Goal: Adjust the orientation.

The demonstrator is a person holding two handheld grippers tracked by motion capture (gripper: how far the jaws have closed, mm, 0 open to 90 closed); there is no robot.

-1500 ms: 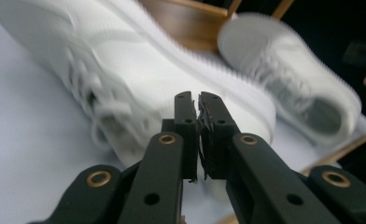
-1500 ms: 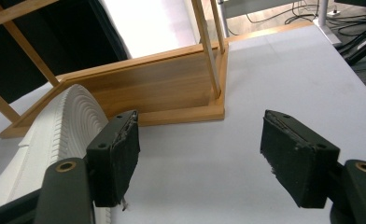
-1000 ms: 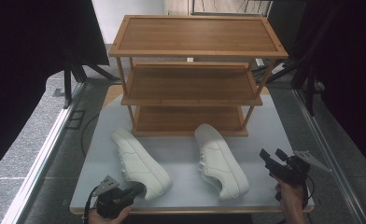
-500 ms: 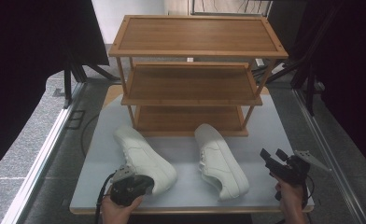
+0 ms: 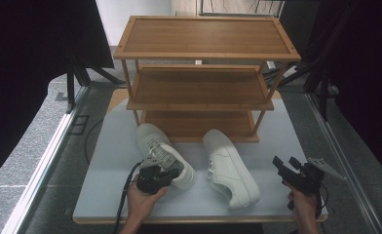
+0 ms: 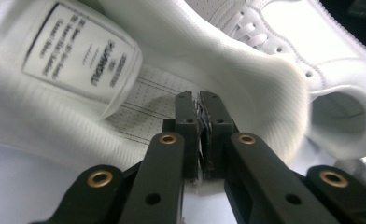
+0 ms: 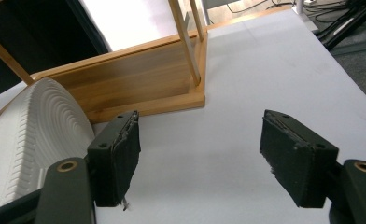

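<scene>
Your left gripper, jaws pressed together, sits at the heel opening of the left shoe near the table's front edge, while your right gripper hovers spread wide by the front right corner.

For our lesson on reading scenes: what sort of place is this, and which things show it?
Probably a recording bench or lab, not a home: a grey table edged by dark curtains, holding a bare wooden shoe rack and two white sneakers.

Both claws are matte black, with blocky bodies. The left claw has flat arms set with brass-ringed rivets and small screw holes, its pads worn and frayed. The right claw carries thick scuffed pads and a grey three-cornered plate. Black cables trail from each; forearms are bare.
</scene>
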